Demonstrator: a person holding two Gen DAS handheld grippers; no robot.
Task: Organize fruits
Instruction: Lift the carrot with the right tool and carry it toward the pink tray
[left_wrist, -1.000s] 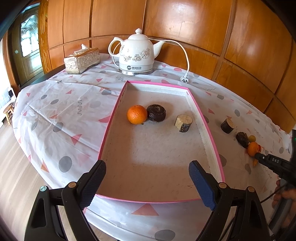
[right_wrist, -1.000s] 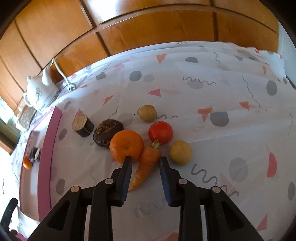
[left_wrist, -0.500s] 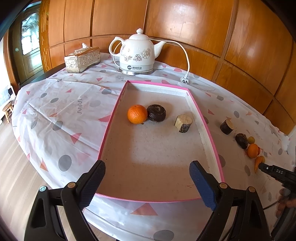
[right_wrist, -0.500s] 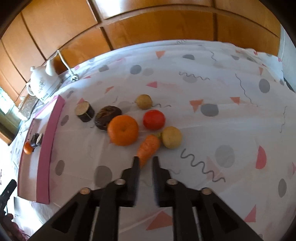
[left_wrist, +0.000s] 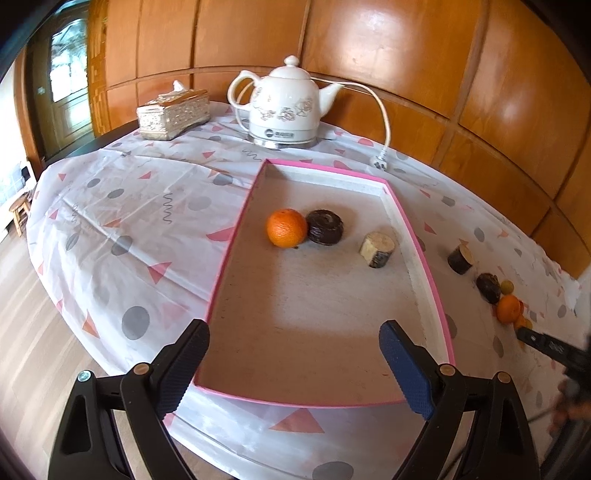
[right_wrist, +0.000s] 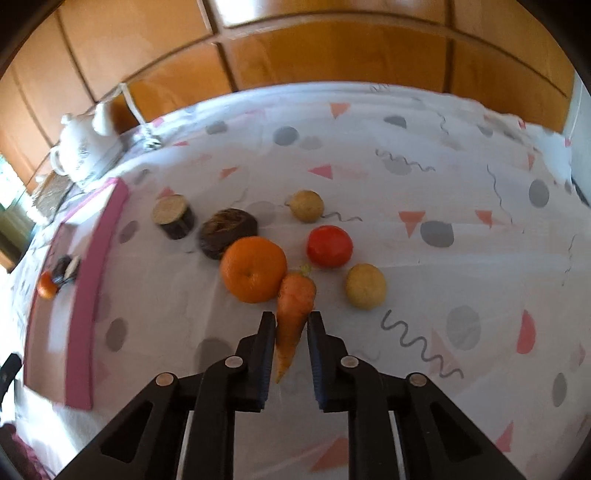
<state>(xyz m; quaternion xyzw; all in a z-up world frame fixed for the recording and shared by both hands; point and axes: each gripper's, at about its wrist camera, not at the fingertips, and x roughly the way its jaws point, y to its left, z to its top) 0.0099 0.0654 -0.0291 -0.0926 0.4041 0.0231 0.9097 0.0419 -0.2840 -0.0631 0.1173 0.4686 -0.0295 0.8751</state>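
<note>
Glossy wood-panelled wall, wooden floor, bright doorway.

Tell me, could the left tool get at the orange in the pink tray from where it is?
Probably yes: the left tool is open at the tray's near end, and only bare tray floor lies between it and the orange.

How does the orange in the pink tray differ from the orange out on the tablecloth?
The orange in the pink tray lies inside the pink tray against a dark brown round piece. The orange on the tablecloth lies outside, touching the carrot that the right gripper clamps. Both are round and orange.
</note>
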